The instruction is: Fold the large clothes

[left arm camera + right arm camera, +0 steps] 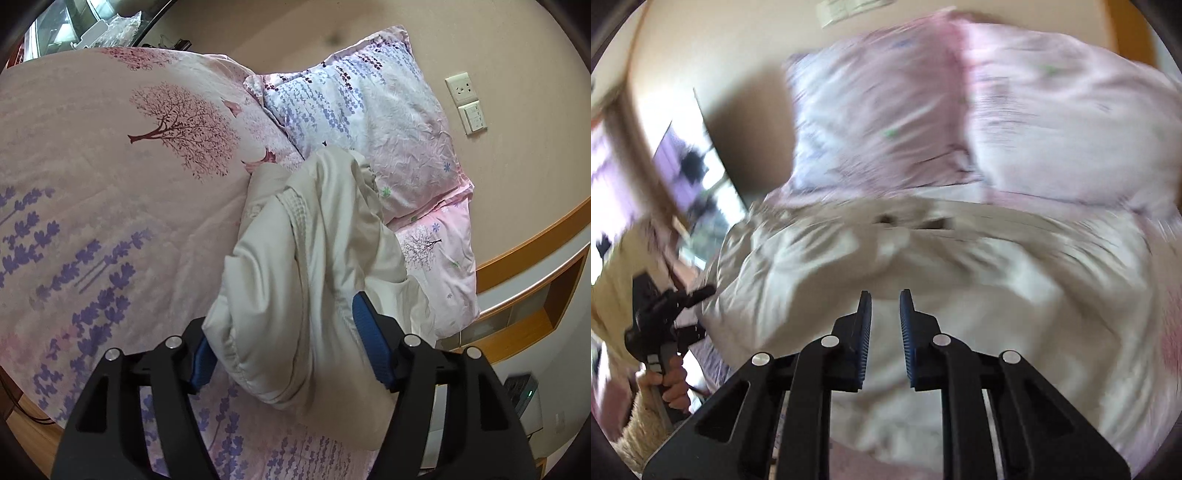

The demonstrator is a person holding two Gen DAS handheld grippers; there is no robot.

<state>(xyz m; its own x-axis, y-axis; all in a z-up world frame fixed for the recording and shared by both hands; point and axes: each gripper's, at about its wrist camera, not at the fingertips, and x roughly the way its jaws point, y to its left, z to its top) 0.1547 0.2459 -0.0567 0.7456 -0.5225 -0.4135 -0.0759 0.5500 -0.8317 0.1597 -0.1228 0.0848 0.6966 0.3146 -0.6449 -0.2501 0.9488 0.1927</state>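
A cream padded jacket [314,258] lies bunched on the bed, running from the pillow toward my left gripper [284,325]. Its jaws stand wide, one on each side of the jacket's near end. The right blue pad [369,343] shows bare beside the cloth, and the left pad is half hidden behind a fold. In the blurred right wrist view the jacket [923,258] spreads below my right gripper [885,295]. The right jaws stand a narrow gap apart with nothing between them. The left gripper [701,310] shows at the jacket's left edge, held by a hand [674,384].
A pink quilt [110,184] with tree and lavender prints covers the bed. A floral pillow [369,110] leans on the wall beyond the jacket. Wall sockets [465,103] and a wooden headboard shelf [535,295] lie to the right. A fuzzy sleeve [639,435] is at the lower left.
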